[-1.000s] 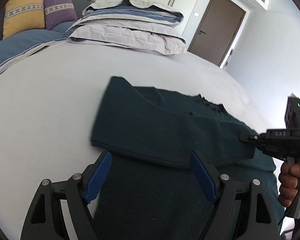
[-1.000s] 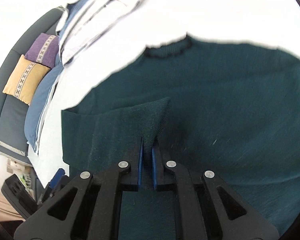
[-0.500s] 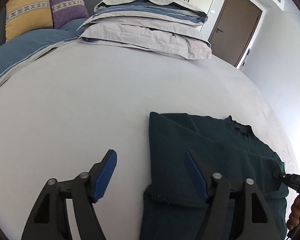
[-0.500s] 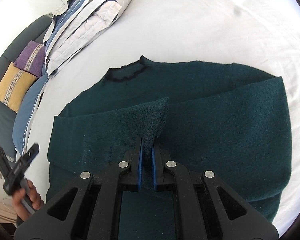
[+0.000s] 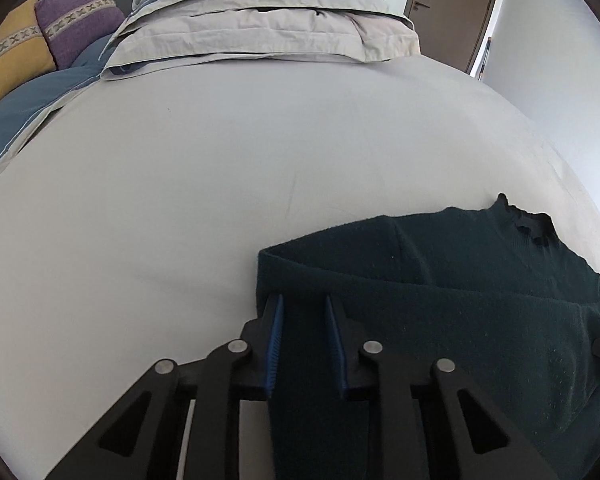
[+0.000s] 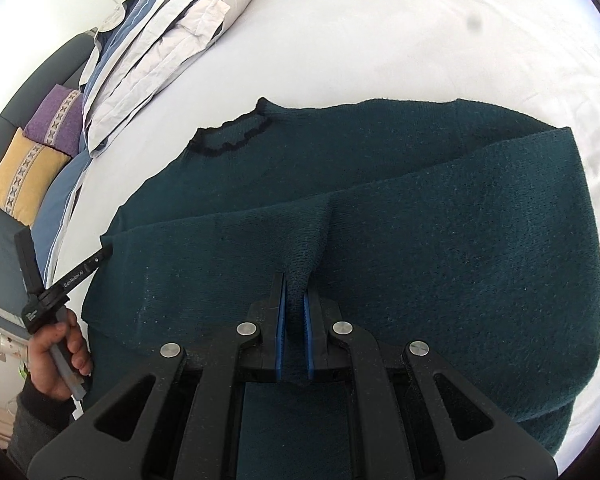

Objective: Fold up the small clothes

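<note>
Sweater [image 6: 380, 200], dark green, lies across the bed [image 5: 220, 160], collar toward the pillows [image 5: 260, 28]. Right gripper [image 6: 294, 280] pinches a fold; left gripper [image 5: 302, 304], marked "GenRobot.AI", is closing over its edge.

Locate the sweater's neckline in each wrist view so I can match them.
Left wrist: the neckline sits at the far right edge of the dark green sweater, right of centre.
Right wrist: the neckline is upper left of centre, at the sweater's far edge.
Shared landmark: the stacked pillows, at the top in both views.
</note>
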The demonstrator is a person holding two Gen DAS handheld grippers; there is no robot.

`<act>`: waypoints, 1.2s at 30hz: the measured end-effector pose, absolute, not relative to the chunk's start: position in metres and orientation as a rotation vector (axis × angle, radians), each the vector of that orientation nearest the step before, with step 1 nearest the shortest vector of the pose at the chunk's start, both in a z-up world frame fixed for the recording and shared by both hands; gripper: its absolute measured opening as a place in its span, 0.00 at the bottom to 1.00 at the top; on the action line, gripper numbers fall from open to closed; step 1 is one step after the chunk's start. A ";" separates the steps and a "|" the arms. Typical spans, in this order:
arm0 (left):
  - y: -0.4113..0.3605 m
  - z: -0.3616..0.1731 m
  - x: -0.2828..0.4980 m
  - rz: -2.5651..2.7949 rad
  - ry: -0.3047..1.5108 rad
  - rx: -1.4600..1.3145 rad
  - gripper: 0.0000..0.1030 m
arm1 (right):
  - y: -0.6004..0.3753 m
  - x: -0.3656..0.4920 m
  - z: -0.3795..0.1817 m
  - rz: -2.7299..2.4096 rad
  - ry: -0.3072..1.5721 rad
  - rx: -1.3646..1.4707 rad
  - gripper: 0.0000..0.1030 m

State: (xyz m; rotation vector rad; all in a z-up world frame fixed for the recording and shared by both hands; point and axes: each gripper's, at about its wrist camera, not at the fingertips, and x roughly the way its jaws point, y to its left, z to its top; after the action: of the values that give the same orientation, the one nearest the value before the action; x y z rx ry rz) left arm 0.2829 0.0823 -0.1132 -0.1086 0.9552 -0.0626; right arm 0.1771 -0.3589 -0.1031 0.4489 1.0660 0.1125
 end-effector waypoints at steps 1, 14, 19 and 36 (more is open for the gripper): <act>0.082 -0.114 0.284 -0.063 0.953 -0.101 0.25 | -0.360 0.178 -0.105 0.111 1.065 0.457 0.06; 0.076 -0.112 0.289 -0.045 0.952 -0.052 0.25 | -0.364 0.171 -0.109 0.089 1.035 0.550 0.10; 0.069 -0.104 0.268 0.022 0.944 -0.023 0.45 | -0.361 0.164 -0.106 0.084 1.043 0.529 0.10; 0.075 -0.102 0.225 0.007 0.915 -0.010 0.48 | -0.368 0.146 -0.099 0.035 0.996 0.469 0.12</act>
State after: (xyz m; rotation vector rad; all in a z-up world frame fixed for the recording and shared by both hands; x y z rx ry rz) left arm 0.2249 0.0749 -0.1020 -0.0098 0.9149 0.0071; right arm 0.1457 -0.3683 -0.0992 0.4693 0.9965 0.0350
